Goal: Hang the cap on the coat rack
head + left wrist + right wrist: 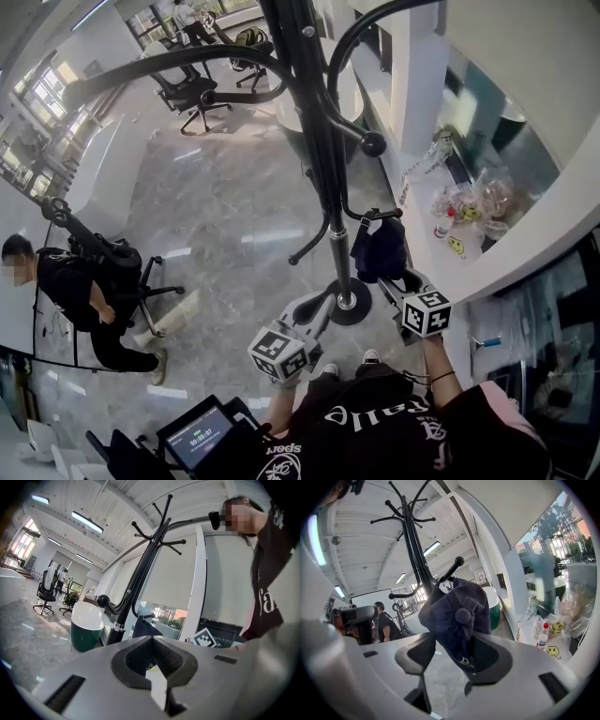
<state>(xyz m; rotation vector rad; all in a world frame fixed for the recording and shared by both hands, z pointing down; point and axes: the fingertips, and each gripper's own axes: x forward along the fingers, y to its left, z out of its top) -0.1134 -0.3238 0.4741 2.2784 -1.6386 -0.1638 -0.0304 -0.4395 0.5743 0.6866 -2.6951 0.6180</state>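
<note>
On a low, ball-tipped hook of the tall black metal coat rack (414,550), the dark navy fabric cap (457,606) hangs crown outward. It is straight ahead of my right tongs (451,658), whose jaws stand apart with the cap's lower edge dipping between them, unpinched. My left tongs (151,641) are closed together on nothing, farther from the cap on the rack pole's other side. I judge the nearer right hand need only back straight away from the rack.

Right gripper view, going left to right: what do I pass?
person in a black shirt → coat rack pole → dark cap → red-capped bottle
</note>
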